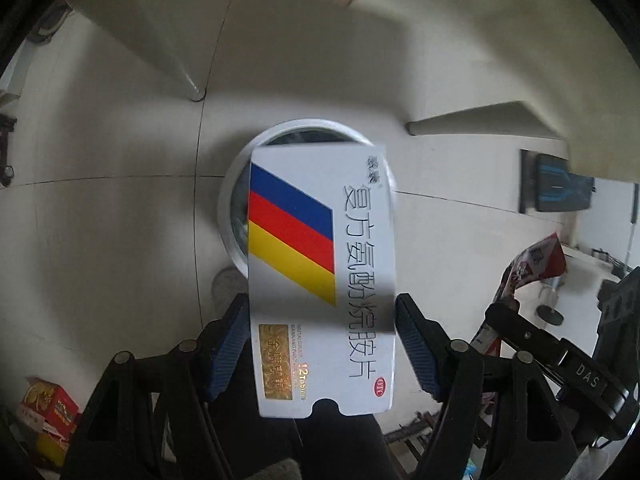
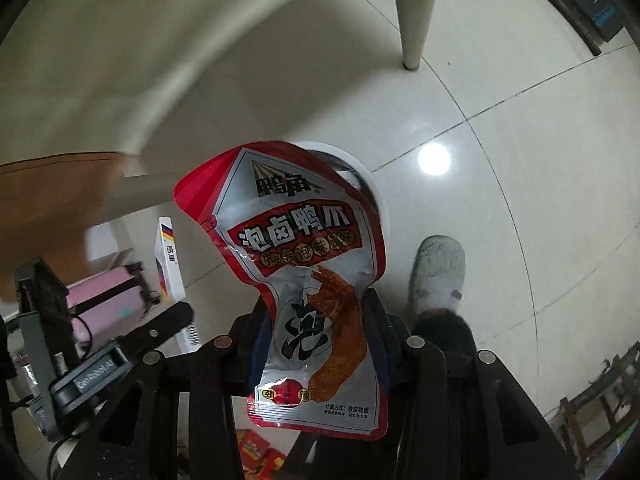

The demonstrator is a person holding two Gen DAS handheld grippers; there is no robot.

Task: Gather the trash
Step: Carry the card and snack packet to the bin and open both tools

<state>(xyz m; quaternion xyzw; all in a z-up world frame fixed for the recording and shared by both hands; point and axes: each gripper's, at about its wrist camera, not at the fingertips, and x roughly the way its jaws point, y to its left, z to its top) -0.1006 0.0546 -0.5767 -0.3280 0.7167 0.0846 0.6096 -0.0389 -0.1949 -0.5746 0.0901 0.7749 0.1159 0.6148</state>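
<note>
Left wrist: medicine box (image 1: 320,280) between parted jaws, hiding white bin (image 1: 232,216) except its 9–12 o'clock rim. Right wrist: jaws clamped on snack pouch (image 2: 304,280).

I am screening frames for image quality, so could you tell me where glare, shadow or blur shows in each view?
Left wrist view: a shadow band crosses the medicine box, its print stays sharp, and the table edge above is smeared. Right wrist view: a round lamp glare sits on the floor tiles, the snack pouch is sharp, and the upper left is blurred.

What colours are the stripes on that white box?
Blue, red and yellow diagonal stripes on the white box; clearest in the left wrist view.
</note>
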